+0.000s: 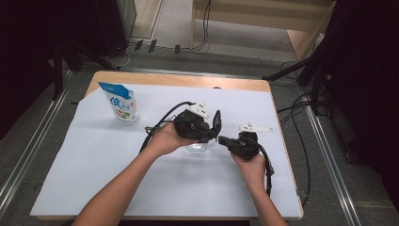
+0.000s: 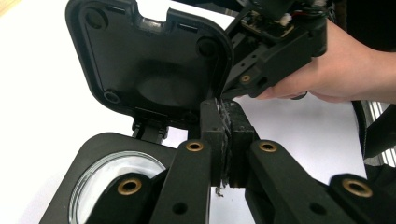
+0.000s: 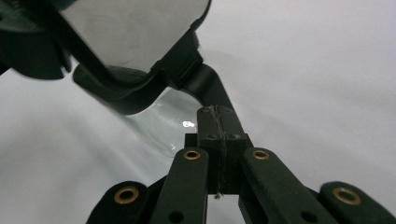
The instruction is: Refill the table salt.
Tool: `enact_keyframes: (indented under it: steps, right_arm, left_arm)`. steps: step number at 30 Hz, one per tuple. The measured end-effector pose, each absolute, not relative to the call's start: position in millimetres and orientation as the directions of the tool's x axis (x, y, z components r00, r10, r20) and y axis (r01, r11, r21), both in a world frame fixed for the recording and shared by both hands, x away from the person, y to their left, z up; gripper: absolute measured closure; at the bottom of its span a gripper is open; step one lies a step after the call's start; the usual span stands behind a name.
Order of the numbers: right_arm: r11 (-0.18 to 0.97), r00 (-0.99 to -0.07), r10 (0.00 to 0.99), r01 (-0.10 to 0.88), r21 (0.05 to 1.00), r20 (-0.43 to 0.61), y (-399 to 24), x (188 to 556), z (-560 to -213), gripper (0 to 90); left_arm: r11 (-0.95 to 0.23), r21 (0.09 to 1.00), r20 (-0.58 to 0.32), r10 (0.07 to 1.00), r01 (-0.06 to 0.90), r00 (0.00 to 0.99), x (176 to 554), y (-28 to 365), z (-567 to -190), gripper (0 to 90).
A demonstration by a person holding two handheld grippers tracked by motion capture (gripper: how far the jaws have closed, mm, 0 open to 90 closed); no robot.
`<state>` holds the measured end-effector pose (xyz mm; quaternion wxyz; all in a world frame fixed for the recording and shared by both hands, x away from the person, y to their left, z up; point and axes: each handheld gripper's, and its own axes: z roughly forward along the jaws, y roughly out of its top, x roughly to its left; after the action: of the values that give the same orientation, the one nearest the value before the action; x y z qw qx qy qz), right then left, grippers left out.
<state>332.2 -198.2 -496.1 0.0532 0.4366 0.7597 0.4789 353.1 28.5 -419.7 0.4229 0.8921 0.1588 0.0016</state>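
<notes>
- My left gripper (image 1: 212, 136) sits near the middle of the table (image 1: 141, 77), with my right gripper (image 1: 225, 140) just to its right, tips almost meeting.
- Between and under them stands the glass jar (image 1: 196, 148), resting on the paper sheet (image 1: 94, 155) that covers most of the tabletop.
- The jar's hinged lid (image 2: 144, 56) stands upright behind the jar's mouth (image 2: 112, 175); in the left gripper view it rises just left of my closed jaws.
- The pouch (image 1: 120, 102) stands at the far left of the sheet, well apart from both grippers.
- In the left gripper view, my right hand (image 2: 336, 70) lies beyond the lid, to its right.
</notes>
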Motion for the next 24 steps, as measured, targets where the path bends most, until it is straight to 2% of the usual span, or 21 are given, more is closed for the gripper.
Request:
enact_keyframes:
  steps: [9,14,24]
  right_arm:
    - [0.153,-0.604,0.723,0.613,0.775,0.335,-193,342,-498,90.0]
    - [0.15,-0.603,0.724,0.612,0.777,0.335,-193,342,-497,90.0]
    - [0.163,-0.611,0.726,0.599,0.784,0.316,-192,342,-496,90.0]
  left_arm:
    - [-0.582,0.758,-0.138,0.297,0.293,0.945,355,33,-415,90.0]
    - [-0.566,0.751,-0.163,0.338,0.339,0.927,364,32,-414,90.0]
    - [-0.587,0.738,-0.155,0.33,0.331,0.931,371,21,-416,90.0]
